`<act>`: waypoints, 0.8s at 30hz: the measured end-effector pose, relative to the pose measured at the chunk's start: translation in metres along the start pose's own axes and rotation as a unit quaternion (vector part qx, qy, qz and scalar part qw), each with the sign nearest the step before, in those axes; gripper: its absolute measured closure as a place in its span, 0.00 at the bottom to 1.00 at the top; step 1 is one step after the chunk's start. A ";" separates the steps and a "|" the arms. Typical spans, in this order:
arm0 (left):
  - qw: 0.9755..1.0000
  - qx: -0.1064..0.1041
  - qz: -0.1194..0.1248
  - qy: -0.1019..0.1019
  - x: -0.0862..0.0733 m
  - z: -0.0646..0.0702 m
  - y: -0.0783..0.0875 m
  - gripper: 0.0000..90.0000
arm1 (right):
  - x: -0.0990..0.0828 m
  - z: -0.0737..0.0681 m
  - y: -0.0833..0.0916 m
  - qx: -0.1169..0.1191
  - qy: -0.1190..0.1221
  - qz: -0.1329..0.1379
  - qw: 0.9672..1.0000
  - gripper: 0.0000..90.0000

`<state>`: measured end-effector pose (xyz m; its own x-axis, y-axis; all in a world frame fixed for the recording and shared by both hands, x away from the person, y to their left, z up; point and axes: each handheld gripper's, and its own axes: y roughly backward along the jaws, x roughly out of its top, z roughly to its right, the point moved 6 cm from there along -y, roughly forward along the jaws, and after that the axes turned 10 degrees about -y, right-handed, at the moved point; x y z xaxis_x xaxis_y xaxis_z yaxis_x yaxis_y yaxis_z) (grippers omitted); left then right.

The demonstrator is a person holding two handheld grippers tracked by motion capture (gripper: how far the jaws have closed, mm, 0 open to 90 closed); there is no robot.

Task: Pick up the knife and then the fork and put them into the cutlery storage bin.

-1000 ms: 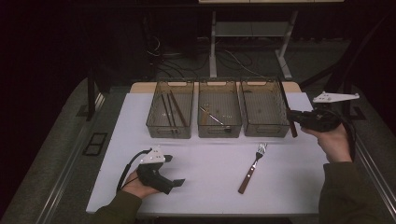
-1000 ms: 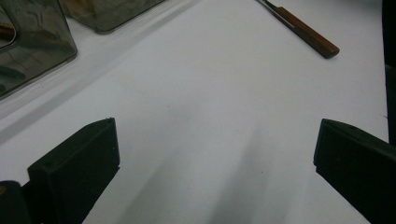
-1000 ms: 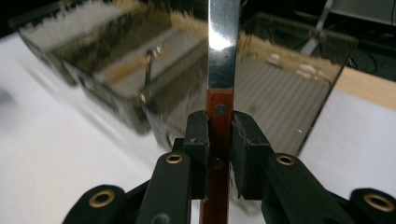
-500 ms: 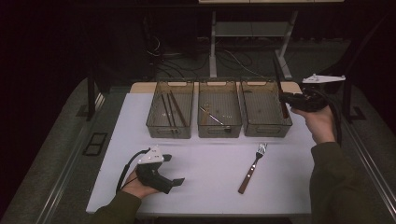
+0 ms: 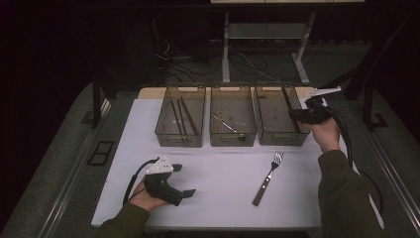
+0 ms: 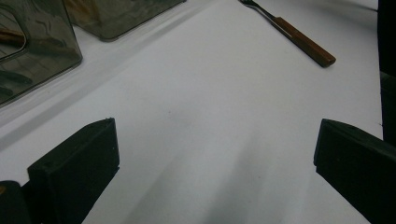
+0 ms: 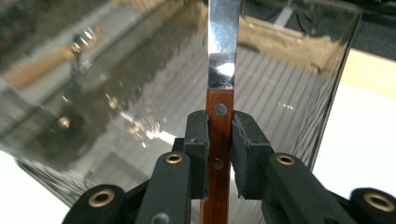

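One wood-handled knife (image 7: pixel 219 116) with a shiny blade, pinched tight by the right gripper (image 7: pixel 219 154); only that close-up shows its rivets.

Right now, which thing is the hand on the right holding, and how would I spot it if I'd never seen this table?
Find the white table with three clear bins in a row at its far edge. Go to the right-hand bin; above it the right gripper pinches a knife by its brown wooden handle. Unlike the fork lying flat on the table, it has a plain shiny blade and is held up over that bin.
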<state>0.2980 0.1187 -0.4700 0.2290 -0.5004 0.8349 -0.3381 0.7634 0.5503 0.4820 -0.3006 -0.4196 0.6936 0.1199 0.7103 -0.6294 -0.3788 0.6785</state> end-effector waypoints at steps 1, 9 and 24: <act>1.000 0.000 -0.001 0.000 0.000 0.000 0.000 0.00 | -0.003 0.000 -0.002 -0.001 0.001 -0.007 1.000 0.86; 1.000 -0.001 -0.004 0.000 -0.001 0.000 -0.001 0.00 | -0.013 0.004 -0.011 -0.034 0.015 -0.051 0.998 0.84; 1.000 -0.002 -0.005 0.000 -0.001 0.001 -0.001 0.00 | -0.010 0.001 0.017 0.003 -0.020 -0.001 1.000 0.65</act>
<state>0.2975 0.1179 -0.4715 0.2328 -0.5085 0.8290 -0.3313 0.7600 0.5592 0.4650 -0.3091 -0.4156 0.7090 0.0843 0.7002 -0.6255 -0.3834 0.6795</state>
